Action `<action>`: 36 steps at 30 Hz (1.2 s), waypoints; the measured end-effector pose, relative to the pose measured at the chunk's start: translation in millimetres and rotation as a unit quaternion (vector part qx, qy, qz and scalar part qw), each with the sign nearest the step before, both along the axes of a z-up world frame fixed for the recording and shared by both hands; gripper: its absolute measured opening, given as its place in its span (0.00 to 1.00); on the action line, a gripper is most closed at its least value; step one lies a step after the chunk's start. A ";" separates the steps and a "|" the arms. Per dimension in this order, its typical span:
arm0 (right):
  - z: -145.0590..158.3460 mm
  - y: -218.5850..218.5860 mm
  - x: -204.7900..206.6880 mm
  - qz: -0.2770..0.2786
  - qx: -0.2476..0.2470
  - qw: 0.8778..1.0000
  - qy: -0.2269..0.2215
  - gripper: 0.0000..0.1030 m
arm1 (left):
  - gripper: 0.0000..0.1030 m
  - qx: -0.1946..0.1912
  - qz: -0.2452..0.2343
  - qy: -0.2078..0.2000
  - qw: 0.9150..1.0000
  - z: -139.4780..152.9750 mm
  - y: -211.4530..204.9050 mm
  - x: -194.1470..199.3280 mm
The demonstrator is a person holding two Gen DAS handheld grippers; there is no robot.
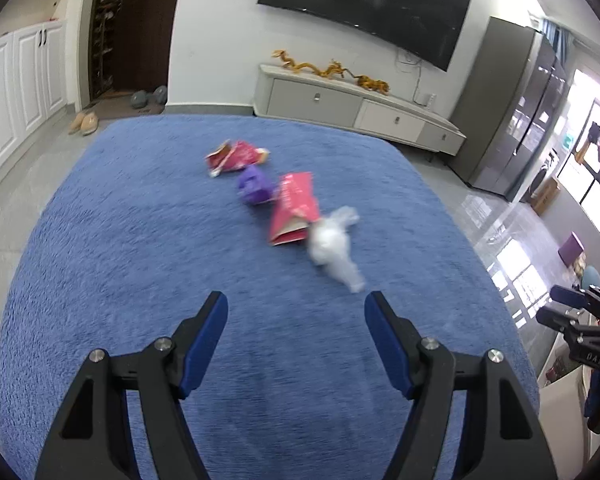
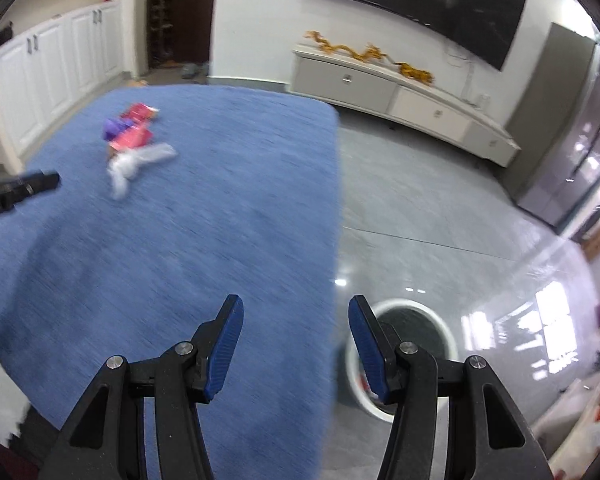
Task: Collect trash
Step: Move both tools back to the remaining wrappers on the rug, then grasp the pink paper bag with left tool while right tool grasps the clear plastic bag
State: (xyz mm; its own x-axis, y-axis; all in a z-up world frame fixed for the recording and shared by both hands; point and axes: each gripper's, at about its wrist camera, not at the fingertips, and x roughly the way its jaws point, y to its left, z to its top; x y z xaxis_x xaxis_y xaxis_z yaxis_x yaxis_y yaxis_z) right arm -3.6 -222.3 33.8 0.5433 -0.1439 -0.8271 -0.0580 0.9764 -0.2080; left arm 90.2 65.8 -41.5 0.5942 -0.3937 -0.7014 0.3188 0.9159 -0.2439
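Bare blue rug lies open before the left tongs, nothing between their spread jaws. Ahead, the clear plastic bag touches the red carton, blocking that line. Beneath the right tongs a white bin stands on bare floor.

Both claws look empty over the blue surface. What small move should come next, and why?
Probably ease the left claw forward toward the clear plastic wrapper. It is the nearest piece in the row of trash, lying just ahead of the open jaws, which hold nothing. The right claw, also empty, sits over the surface's edge by the white bin, farther from the trash.
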 end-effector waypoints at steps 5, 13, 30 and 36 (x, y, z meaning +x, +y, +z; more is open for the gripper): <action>-10.8 25.5 37.3 0.039 0.053 0.998 0.008 0.51 | 0.67 -0.019 -0.004 0.018 1.000 -8.9 9.4 16.1; -37.2 70.5 84.1 0.112 0.112 0.987 0.028 0.50 | 0.67 -0.058 -0.017 0.050 0.997 -15.7 -10.7 76.8; -88.9 112.4 161.0 0.171 0.216 0.960 0.061 0.48 | 0.32 -0.036 -0.032 0.080 0.996 -49.6 -49.4 158.0; -91.0 117.4 163.0 0.177 0.221 0.957 0.061 0.31 | 0.30 -0.040 -0.024 0.078 0.996 -49.4 -43.8 149.8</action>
